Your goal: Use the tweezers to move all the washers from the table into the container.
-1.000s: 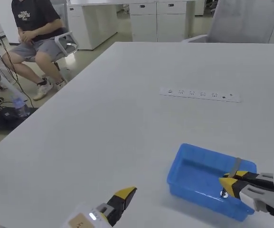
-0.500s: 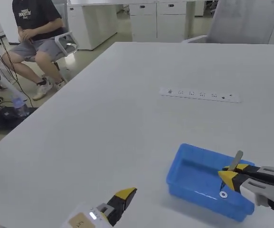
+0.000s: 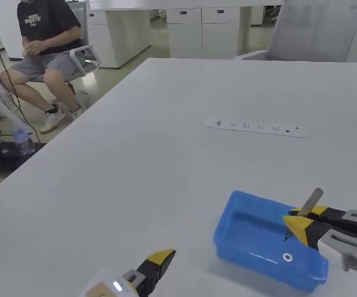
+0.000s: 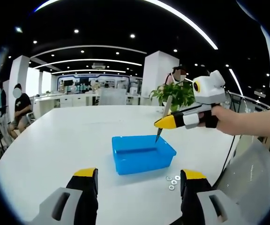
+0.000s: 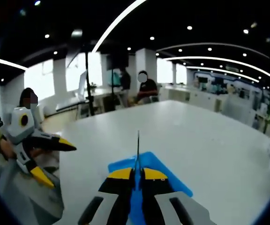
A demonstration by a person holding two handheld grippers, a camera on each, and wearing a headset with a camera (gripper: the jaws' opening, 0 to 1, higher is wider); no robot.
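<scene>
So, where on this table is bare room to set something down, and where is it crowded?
The widest bare patch of table lies between the power strip, the left edge and the blue container. Crowded: around the container, where the right gripper holds the tweezers over it, and washers lie beside it.

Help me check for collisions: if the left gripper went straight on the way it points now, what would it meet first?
Probably the blue container, which sits almost dead ahead between the left gripper's open jaws across bare table. The washers lie right of that line. Depth is unclear.
</scene>
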